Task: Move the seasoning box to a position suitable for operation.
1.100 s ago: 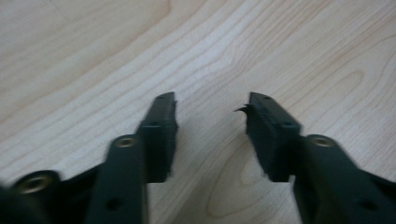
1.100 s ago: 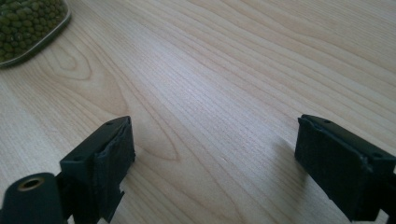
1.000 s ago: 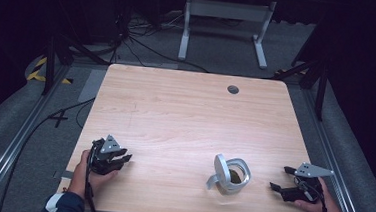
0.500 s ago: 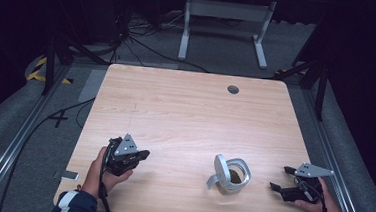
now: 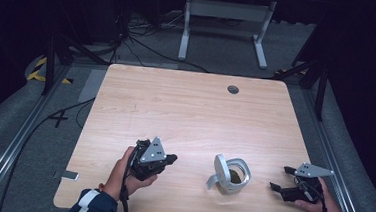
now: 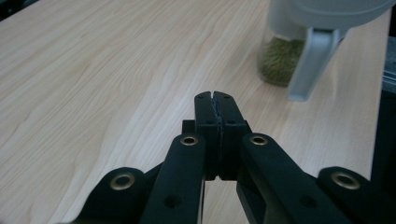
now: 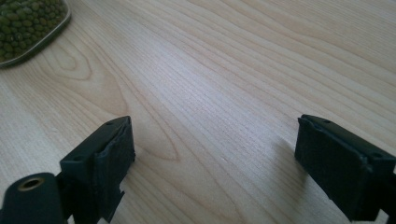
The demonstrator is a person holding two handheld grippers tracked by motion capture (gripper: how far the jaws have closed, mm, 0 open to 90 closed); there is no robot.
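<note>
Rightward since a second ago, the left gripper, fingers together, nears the bean-filled jar on the worktop. Right gripper waits beside it, fingers apart; nothing grasped yet.

Jar sits on the surface, near edge, right of centre, btwn your two grippers. Your left gripper is left of it, near, not touching. Your right gripper is right of it, by the near right corner. Jar's lid stands tipped up on its left side. Hole sits toward the far edge.
</note>
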